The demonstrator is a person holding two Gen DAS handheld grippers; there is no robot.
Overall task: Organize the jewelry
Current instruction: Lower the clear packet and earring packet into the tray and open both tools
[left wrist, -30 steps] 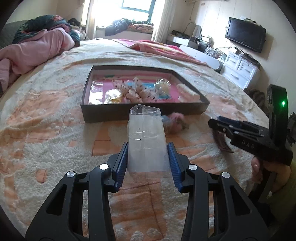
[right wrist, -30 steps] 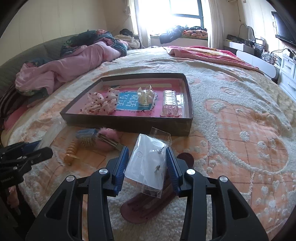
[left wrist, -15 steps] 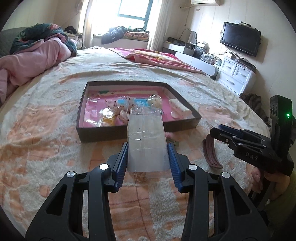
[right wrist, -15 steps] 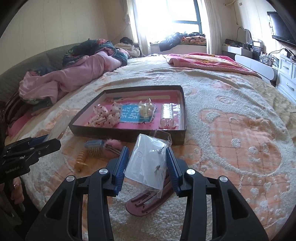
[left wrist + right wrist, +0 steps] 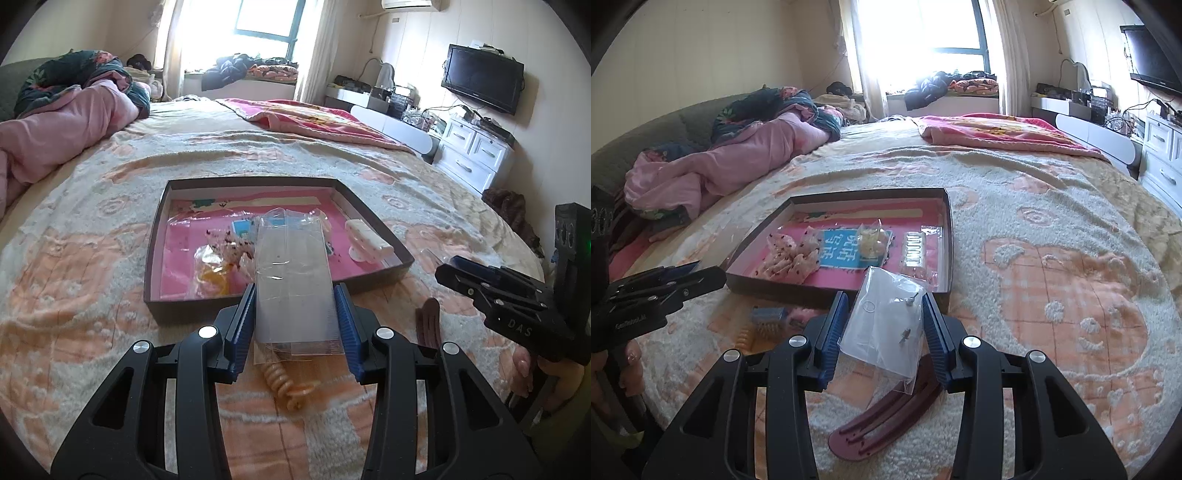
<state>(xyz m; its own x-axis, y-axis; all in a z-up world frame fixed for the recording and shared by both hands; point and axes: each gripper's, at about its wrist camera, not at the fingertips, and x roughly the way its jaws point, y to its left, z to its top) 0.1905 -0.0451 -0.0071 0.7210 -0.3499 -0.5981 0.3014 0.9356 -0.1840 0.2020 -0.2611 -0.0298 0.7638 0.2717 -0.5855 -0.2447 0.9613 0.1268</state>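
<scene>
My left gripper [image 5: 295,317] is shut on an empty clear plastic bag [image 5: 293,280] and holds it above the near edge of the dark tray [image 5: 155,258] with the pink floor. My right gripper [image 5: 884,328] is shut on a clear bag with small earrings [image 5: 886,325], above the bed in front of the tray's [image 5: 947,236] near right corner. The tray holds several bagged pieces, a dotted scrunchie [image 5: 790,251] and a white clip [image 5: 367,242]. The right gripper also shows in the left wrist view [image 5: 517,306].
On the blanket lie an orange spiral hair tie [image 5: 284,382], a maroon hair clip [image 5: 886,417], a blue comb clip [image 5: 768,317] and something pink and fluffy [image 5: 801,315]. Pink bedding [image 5: 720,166] is piled at the far left. White drawers [image 5: 476,155] stand to the right.
Both grippers have risen and tilted with their bags still held. The left one has moved toward the tray, and the spiral hair tie now shows under it.
</scene>
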